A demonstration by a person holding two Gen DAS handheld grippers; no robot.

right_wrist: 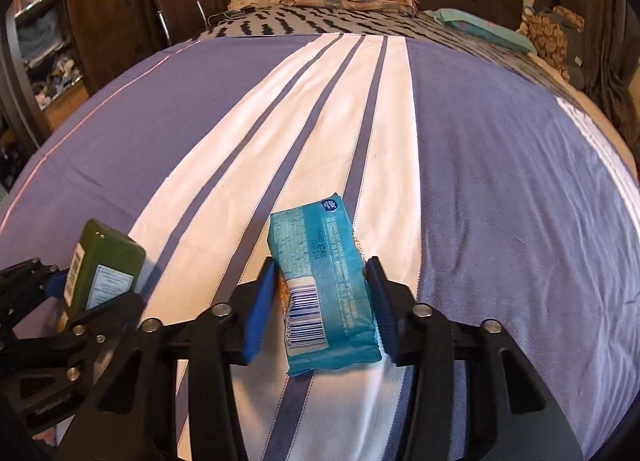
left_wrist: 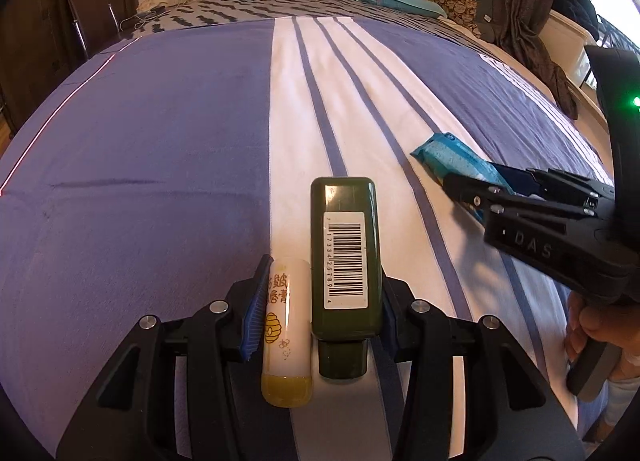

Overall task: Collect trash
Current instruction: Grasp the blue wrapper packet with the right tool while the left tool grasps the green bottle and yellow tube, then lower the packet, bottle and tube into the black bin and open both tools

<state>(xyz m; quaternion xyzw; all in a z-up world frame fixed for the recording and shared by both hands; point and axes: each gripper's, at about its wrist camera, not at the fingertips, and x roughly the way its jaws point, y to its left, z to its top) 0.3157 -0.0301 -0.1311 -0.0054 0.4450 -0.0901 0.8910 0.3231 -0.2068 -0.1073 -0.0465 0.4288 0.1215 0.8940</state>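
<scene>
blue tissue pack (right_wrist: 326,285) apparently clamped in right gripper (right_wrist: 322,303).

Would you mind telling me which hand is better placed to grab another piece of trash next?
Neither is free. The left gripper is shut on a lip balm and a green bottle together; the right gripper is shut on one tissue pack.
</scene>
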